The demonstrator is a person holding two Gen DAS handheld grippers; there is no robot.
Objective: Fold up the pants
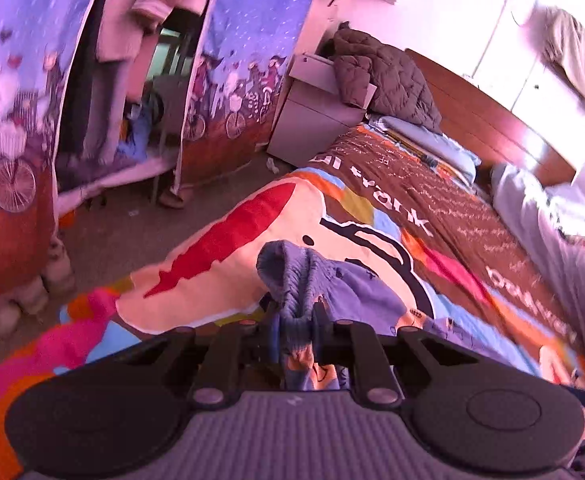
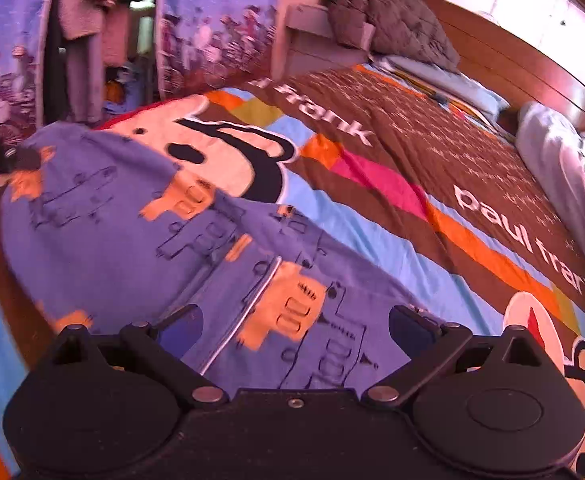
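- Pants [image 2: 140, 240]: purple fabric with orange robot prints, spread on the patterned bedspread [image 2: 432, 152] of the bed; one end is bunched and raised off the bed at the left side, the rest lies mostly flat below the right gripper.
- Left gripper [image 1: 297, 322]: the fingers are clamped on a ribbed, gathered edge of the pants, probably the waistband or a cuff; which one cannot be told. The fabric stands up in a bunch above the fingers.
- Right gripper [image 2: 294, 320]: the fingers stand wide apart and empty, hovering above a pant section with a white seam line; contact with the cloth cannot be confirmed.
- Step in hand, as judged: lifting one end to carry it over the flat portion.
- Procedure: keep the left grip firm, since a bunched edge can slip out of narrow fingers.
- Procedure: take a second hold with the right fingers on the same edge, well apart from the left, so the fold line stays straight.
- Procedure: lift both holds evenly and lay the edge down aligned with the opposite edge.
- Risk: catching the bedspread together with the pants.
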